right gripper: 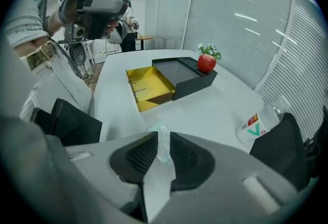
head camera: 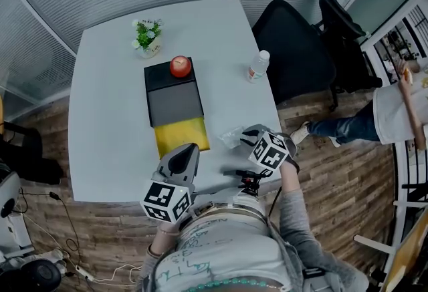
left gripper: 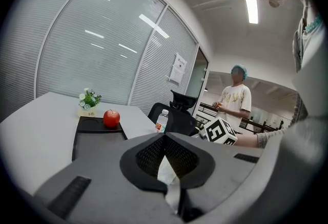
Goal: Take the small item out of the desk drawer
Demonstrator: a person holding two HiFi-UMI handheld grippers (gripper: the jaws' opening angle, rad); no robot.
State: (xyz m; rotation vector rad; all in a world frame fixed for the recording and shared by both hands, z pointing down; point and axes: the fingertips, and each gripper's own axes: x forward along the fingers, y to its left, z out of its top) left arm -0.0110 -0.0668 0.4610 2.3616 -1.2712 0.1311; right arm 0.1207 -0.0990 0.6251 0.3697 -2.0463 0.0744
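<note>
Two grippers sat nearest me: my left gripper (left gripper: 164,137) was clenched shut and empty; my right gripper (head camera: 247,134) was clamped on the small clear packet (head camera: 231,137), outside and just right of the open yellow drawer (head camera: 182,135), low over the table (head camera: 107,117). Beyond stood the black desk box (head camera: 172,93), an apple (head camera: 180,65) on top, then a potted plant (head camera: 148,37).

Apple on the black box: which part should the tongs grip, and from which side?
Grip the apple across its widest middle, coming down from above. It sits on top of the black box, round, with its flanks free all round; the plant stands apart behind it.
</note>
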